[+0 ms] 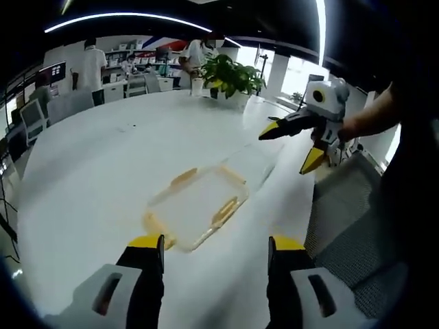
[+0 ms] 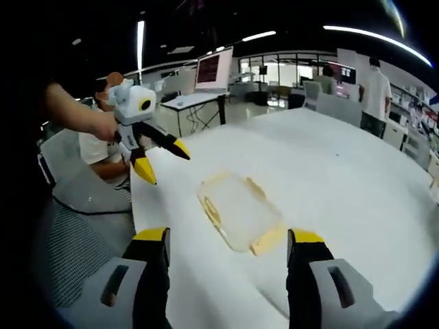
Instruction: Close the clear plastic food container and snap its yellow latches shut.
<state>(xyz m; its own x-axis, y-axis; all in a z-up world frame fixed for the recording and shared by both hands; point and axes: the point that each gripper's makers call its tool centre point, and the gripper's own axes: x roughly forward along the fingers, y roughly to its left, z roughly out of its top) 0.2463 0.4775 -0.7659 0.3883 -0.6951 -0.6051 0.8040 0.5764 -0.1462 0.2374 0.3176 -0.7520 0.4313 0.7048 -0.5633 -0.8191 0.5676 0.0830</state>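
No readable writing or brand marks anywhere; screens in the background too blurred to make out.

Clear plastic food container (image 1: pixel 199 205) lying flat on the white tabletop (image 1: pixel 103 171), at centre of the left gripper view, just above and between the left tool's (image 1: pixel 216 257) own yellow-tipped jaws. Transparent, rectangular with rounded corners, low in profile, yellow latches (image 1: pixel 225 211) along its edges. Seen again at centre of the right gripper view (image 2: pixel 240 212), with a yellow latch (image 2: pixel 266 241) at its lower right side and another along its left edge. Whether the lid sits fully closed: cannot tell.

Left tool open, jaws spread wide at the bottom of its own view, holding nothing, apart from the container. Seen also at upper left of the right gripper view (image 2: pixel 163 160), held by a hand, jaws apart, hovering above the tabletop's near edge.

Right tool (image 2: pixel 226 257) open as well, jaws spread at the bottom of its own view, empty, container just above them. Seen at upper right of the left gripper view (image 1: pixel 291 147), gripped by a hand (image 1: pixel 357 123), yellow tips parted, above the container's far right corner, not touching.

Potted green plant (image 1: pixel 230 77) at the tabletop's far end, top centre of the left gripper view. Standing people and desks in the background. Grey mesh chair (image 2: pixel 75 240) at lower left of the right gripper view.
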